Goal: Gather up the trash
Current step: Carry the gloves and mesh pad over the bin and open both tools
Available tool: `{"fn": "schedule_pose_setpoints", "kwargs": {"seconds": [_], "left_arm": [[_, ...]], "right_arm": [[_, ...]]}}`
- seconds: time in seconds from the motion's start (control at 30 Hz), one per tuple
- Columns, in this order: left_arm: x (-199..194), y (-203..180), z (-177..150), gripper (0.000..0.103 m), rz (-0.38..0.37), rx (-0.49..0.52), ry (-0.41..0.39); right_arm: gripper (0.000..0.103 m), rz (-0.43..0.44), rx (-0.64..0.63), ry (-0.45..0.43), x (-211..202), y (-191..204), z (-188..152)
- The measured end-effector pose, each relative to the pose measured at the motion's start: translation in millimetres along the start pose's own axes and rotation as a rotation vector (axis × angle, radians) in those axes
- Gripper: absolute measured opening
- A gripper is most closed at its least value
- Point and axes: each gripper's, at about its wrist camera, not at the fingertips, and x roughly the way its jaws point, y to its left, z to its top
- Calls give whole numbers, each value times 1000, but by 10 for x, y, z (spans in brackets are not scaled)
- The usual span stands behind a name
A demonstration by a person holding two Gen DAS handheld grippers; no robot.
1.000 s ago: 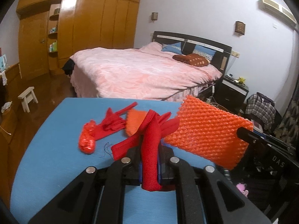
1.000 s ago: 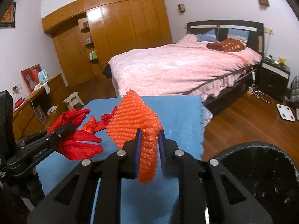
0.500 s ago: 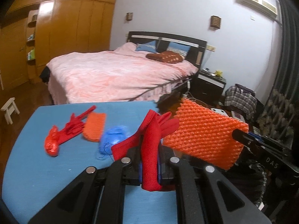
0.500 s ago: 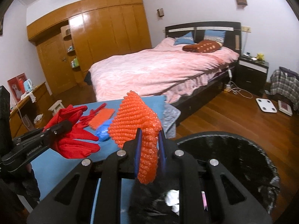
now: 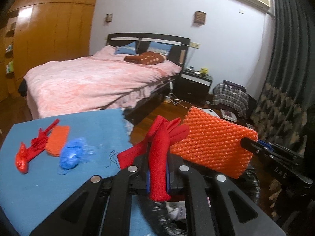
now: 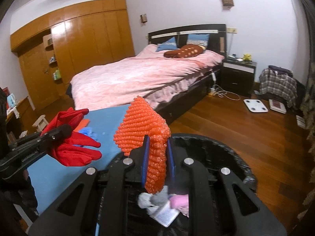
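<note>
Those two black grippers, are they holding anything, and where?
Left gripper pinches a red fabric glove near its cuff; right gripper pinches an orange foam net sheet at its lower edge.

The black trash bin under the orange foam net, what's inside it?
Inside the black trash bin you can see a pink wad, grey-white crumpled bits and a printed paper. The right gripper and its orange foam net cover the rest.

My left wrist camera looks along my left claw, tilted down, close over the blue table. My right wrist camera sits close above the black bin. Both views share the pink bed across the upper middle.
</note>
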Motion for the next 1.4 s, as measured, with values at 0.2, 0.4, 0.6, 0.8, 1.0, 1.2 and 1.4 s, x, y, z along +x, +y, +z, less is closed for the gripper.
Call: {"fn": "schedule_pose_setpoints", "kwargs": {"seconds": [0.2,0.4,0.6,0.8,1.0,1.2,1.4], "left_arm": [[141,-235,3,11,-53,27,11],[294,-426,-64,11,-85,61,34],[448,-517,-118,11,-94,72,55],[606,-569,-163,14,-132,85,89],[646,-546,-206,40,-154,76,109],[569,-421,-169,61,-127,61,78],[419,-246,-100,87,-67,45,30]], "right_arm": [[17,-66,25,13,-70,-268,-133],[17,-108,45,23,-73,-431,-243],[17,-127,51,49,2,-489,-368],[21,-149,67,84,92,-575,-470],[50,-173,64,91,121,-579,-493],[82,-173,55,59,89,-579,-470],[97,-125,45,21,47,-443,-383]]}}
